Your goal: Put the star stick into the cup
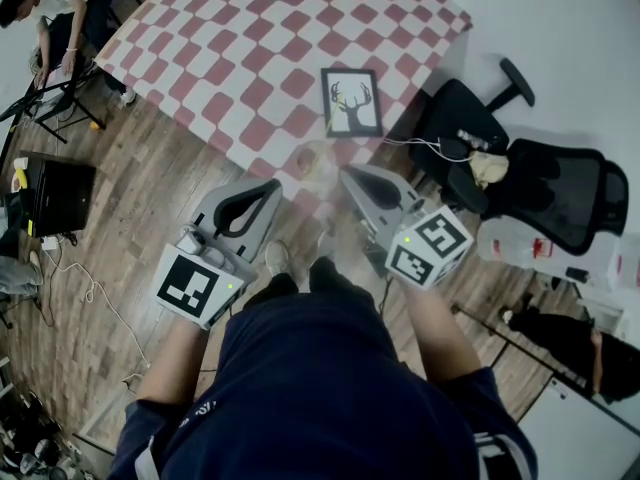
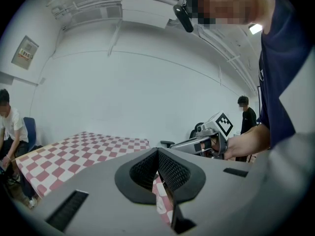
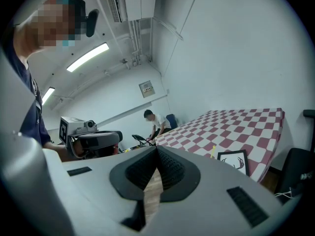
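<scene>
My left gripper (image 1: 272, 184) and right gripper (image 1: 345, 172) are held side by side just short of the near edge of the red-and-white checkered table (image 1: 250, 38). Both are shut, with nothing between the jaws. In the left gripper view the pads (image 2: 158, 151) meet at the tip, and the same is seen in the right gripper view (image 3: 156, 148). A thin yellow stick (image 3: 212, 151) stands up beside a framed antler picture (image 3: 232, 161) on the cloth. A pale blurred shape (image 1: 312, 158) sits at the table edge between the grippers; I cannot tell what it is.
The antler picture (image 1: 350, 101) lies near the table's front edge. Black office chairs (image 1: 560, 193) stand to the right. A black case (image 1: 55, 193) and cables lie on the wooden floor at left. One person sits at the far left (image 1: 50, 8) and another stands behind (image 2: 244, 113).
</scene>
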The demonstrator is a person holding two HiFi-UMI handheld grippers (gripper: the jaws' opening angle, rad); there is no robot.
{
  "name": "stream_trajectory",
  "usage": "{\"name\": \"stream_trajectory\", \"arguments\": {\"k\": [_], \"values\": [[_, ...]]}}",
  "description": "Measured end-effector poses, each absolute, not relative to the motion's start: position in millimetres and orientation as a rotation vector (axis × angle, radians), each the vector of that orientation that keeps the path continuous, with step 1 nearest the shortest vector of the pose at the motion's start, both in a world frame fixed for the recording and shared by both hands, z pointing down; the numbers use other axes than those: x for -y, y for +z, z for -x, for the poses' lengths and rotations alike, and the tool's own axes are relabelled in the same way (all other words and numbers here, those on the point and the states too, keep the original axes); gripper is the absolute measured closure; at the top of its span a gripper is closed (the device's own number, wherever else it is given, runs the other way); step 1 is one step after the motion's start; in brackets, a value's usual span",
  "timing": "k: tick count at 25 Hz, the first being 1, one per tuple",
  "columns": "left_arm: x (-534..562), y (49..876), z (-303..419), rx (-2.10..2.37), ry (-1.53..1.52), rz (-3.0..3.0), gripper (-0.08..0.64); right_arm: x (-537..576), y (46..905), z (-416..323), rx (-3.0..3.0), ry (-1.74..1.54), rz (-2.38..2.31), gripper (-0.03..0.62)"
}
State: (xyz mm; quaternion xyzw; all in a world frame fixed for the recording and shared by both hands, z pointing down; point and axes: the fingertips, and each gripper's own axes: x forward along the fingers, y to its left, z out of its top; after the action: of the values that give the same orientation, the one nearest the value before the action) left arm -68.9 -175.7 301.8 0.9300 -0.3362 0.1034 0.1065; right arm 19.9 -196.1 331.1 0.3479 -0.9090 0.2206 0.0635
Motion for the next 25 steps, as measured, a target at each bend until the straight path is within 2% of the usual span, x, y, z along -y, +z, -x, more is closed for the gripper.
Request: {"name": "stream_trajectory", "arguments": {"k": [25], "values": [[182.6, 304.9, 63.8, 0.975, 0.320, -2.737, 0.529, 200.8, 337.2, -18.2, 2.735, 0.673, -1.025, 0.577]]}}
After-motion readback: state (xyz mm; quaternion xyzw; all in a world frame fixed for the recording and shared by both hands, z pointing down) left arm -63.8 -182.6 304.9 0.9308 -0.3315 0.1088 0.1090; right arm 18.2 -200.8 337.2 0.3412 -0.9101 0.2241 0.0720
